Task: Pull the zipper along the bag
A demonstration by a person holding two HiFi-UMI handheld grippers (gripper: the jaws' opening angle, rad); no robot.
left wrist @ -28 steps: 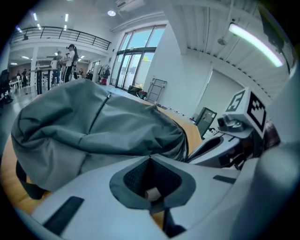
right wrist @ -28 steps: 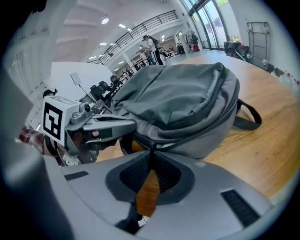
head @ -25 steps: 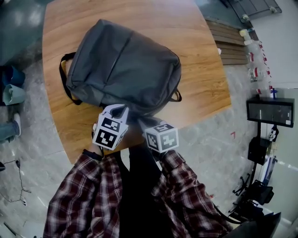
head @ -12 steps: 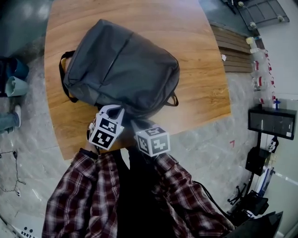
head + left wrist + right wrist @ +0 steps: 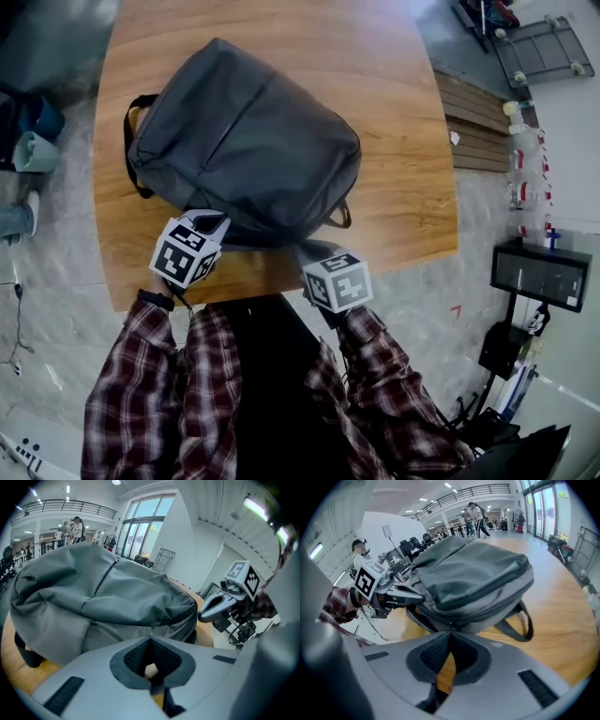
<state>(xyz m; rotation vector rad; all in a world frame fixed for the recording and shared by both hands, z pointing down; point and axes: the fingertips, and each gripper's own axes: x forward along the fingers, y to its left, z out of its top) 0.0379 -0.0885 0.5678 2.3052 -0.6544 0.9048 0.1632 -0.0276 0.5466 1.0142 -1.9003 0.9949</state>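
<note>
A dark grey backpack (image 5: 244, 141) lies flat on a wooden table (image 5: 394, 112). My left gripper (image 5: 217, 221) is shut, its tips against the bag's near left edge. My right gripper (image 5: 302, 248) is shut too, at the near right edge. In the left gripper view the shut jaws (image 5: 150, 639) meet under the bag's lower fold (image 5: 93, 602), and the right gripper (image 5: 200, 618) shows at the right. In the right gripper view the tips (image 5: 449, 632) sit just below the zipper line (image 5: 454, 619). I cannot see anything pinched in either one.
The table's near edge runs just under both grippers. A strap loop (image 5: 339, 217) sticks out at the bag's right corner and a carry handle (image 5: 131, 141) at its far left. On the floor at the right stand a slatted pallet (image 5: 473, 127) and a black box (image 5: 544, 272).
The two grippers have moved apart along the bag's near edge: the left one went left, the right one went right. Both stay shut. The bag has hardly shifted.
</note>
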